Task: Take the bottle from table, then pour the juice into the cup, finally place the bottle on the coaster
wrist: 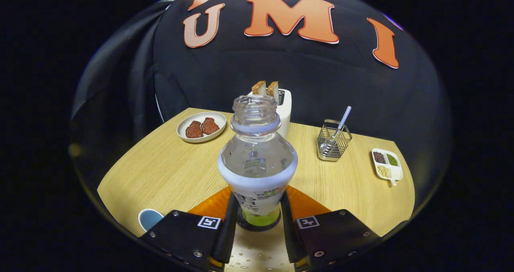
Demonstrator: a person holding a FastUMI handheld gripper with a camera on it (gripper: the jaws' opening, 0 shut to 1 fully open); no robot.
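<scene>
An uncapped clear bottle [257, 163] with a white label stands upright between my fingers. Its base rests on a dark round coaster [258, 226] on the wooden table [168, 171]. My gripper [258, 220] is shut on the bottle, one finger against each side of the lower label. The upper bottle looks see-through; a green band shows near its base, and I cannot tell whether that is juice or label. A light blue cup [149, 218] sits on the table just left of the left finger, partly hidden by the gripper body.
Behind the bottle stands a white toaster [284, 111] with two bread slices. A white plate [202, 126] with two brown pieces lies back left. To the right are a wire holder [333, 141] with a utensil and a small divided dish [386, 163] near the table's edge.
</scene>
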